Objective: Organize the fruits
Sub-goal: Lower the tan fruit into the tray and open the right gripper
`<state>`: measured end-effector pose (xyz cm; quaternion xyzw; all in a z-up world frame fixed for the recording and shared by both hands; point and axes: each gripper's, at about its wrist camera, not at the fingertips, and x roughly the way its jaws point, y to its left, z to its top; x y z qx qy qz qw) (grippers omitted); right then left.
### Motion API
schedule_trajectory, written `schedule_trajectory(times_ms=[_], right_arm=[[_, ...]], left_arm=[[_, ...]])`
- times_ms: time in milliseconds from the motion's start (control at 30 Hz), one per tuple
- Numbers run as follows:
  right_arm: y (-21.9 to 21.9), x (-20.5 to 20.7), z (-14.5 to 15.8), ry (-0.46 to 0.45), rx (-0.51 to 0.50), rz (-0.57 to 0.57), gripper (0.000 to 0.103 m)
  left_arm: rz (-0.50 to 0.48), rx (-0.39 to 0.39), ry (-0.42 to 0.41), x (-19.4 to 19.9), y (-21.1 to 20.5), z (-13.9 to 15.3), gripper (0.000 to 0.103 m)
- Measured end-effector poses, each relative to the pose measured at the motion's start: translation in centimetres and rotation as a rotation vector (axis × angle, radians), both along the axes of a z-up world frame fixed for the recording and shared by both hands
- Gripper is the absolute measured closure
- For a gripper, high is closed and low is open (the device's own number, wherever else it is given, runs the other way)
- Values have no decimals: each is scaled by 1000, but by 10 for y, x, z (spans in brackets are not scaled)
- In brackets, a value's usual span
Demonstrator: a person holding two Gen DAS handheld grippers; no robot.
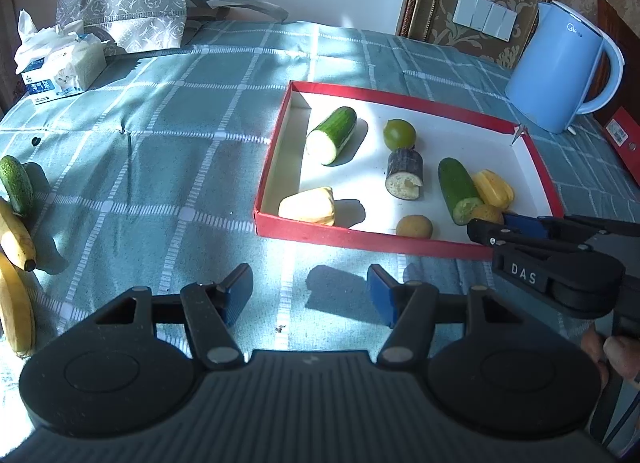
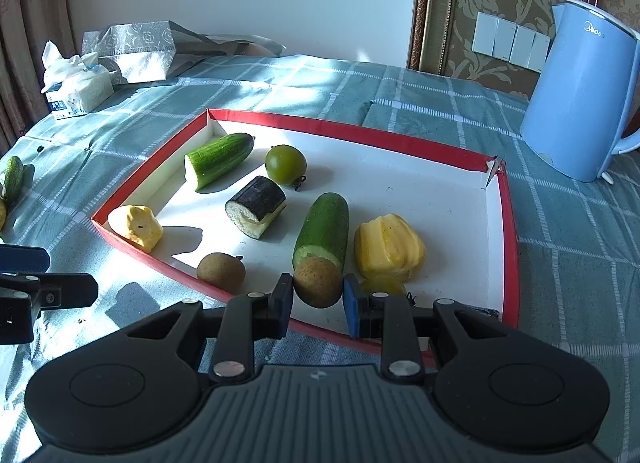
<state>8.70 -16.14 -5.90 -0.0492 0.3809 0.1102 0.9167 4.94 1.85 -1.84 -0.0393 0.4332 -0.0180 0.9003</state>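
Note:
A red-rimmed white tray (image 1: 400,97) (image 2: 340,129) lies on the checked cloth. It holds two cucumber pieces (image 2: 218,159) (image 2: 324,229), a green round fruit (image 2: 285,164), a dark eggplant piece (image 2: 256,206), yellow pieces (image 2: 388,247) (image 2: 136,227) and a kiwi (image 2: 221,271). My right gripper (image 2: 318,299) is shut on a second brown kiwi (image 2: 318,283) just above the tray's near edge; it also shows in the left wrist view (image 1: 486,221). My left gripper (image 1: 310,297) is open and empty over the cloth in front of the tray. Bananas (image 1: 16,235) and a small cucumber (image 1: 16,183) lie at far left.
A blue kettle (image 1: 560,67) (image 2: 580,103) stands right of the tray. A tissue box (image 1: 60,67) and a grey patterned bag (image 1: 124,19) sit at the back left. A red object (image 1: 622,139) lies at the right table edge.

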Motion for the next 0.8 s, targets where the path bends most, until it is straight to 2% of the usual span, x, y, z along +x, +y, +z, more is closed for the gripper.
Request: schedule_trajectory(times_ms=[800], right_arm=[[10,13,-7,31,-38,8,77]], left_arm=[[-5,-10,9,14,0,-4,42]])
